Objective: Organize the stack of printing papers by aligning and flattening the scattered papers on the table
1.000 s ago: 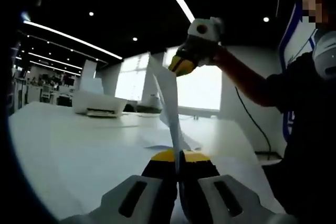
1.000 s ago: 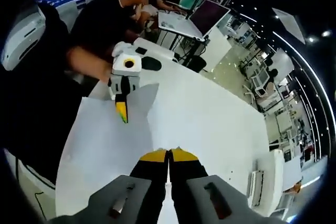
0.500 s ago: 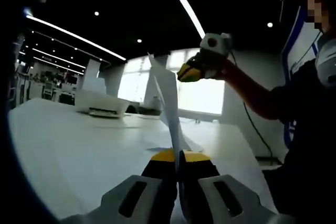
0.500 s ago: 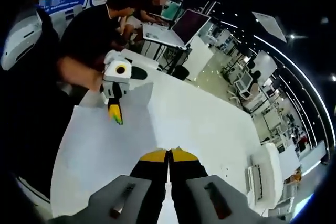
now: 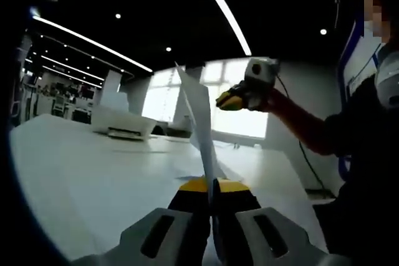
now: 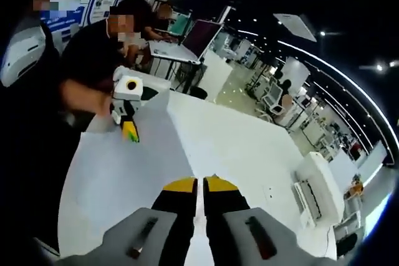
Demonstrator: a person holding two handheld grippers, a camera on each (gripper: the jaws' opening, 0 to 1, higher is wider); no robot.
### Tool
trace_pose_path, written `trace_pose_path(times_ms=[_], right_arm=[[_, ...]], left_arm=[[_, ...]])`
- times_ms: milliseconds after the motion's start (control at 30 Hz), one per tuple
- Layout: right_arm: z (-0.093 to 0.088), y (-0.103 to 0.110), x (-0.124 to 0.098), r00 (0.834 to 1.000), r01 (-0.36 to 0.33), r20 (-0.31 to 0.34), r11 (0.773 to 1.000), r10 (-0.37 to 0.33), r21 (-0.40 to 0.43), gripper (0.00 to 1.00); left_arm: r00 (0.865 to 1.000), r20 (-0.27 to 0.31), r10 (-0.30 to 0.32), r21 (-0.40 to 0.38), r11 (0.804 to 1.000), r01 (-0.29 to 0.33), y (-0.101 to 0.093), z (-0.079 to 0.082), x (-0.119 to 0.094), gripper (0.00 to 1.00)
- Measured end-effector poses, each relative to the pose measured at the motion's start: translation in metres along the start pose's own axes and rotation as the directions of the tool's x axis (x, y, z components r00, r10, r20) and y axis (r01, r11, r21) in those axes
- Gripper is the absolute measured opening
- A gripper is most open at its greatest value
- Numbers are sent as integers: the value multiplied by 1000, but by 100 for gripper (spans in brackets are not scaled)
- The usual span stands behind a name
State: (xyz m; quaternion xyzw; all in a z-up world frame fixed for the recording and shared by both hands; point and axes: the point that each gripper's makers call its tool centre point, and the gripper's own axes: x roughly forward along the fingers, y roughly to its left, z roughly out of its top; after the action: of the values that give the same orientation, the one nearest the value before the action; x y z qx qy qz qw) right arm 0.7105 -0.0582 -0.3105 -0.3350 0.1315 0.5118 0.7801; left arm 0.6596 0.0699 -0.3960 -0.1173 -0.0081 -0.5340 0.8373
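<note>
Above the broad white tabletop (image 5: pixel 81 179), holding one thin white sheet of printing paper (image 5: pixel 201 123) edge-on between the two tools, lifted clear of the surface. At six o'clock in the left gripper view, left gripper (image 5: pixel 212 186) with its yellow-tipped black jaws pressed together on the sheet's near edge, the paper rising from the tips toward twelve o'clock as a narrow blade. At one o'clock in that view, right gripper (image 5: pixel 232 100) hanging higher, near the sheet's far upper edge; whether actually touching the paper there, impossible to tell. In the right gripper view, the same sheet (image 6: pixel 131 172) spreading flat-faced from six o'clock up toward ten, right gripper (image 6: pixel 200 184) nipping its lower edge with jaws nearly closed on it, left gripper (image 6: pixel 129 130) biting the far corner at ten o'clock. Running between the two tips, then, the sheet's long axis, each tool at one end, neither nearer the middle. Lying below and beyond on the table, more loose white paper (image 5: pixel 190 172), faint. Probably calling next for lowering both ends together, kept level, so the edges can square against those papers. Standing well apart at the table's far side, a white desktop printer (image 5: pixel 122 123).
</note>
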Motion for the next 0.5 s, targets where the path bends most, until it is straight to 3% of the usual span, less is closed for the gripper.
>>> trace_pose_path(times_ms=[200,500], right_arm=[[-15,2,-6,998,30,53,996,-34,79,5],[-26,10,-10,994,67,80,987,-80,145,5]], left_arm=[[1000,8,9,-8,1000,-9,1,1,-1,6],[1000,16,11,-20,1000,-11,0,2,-2,6]])
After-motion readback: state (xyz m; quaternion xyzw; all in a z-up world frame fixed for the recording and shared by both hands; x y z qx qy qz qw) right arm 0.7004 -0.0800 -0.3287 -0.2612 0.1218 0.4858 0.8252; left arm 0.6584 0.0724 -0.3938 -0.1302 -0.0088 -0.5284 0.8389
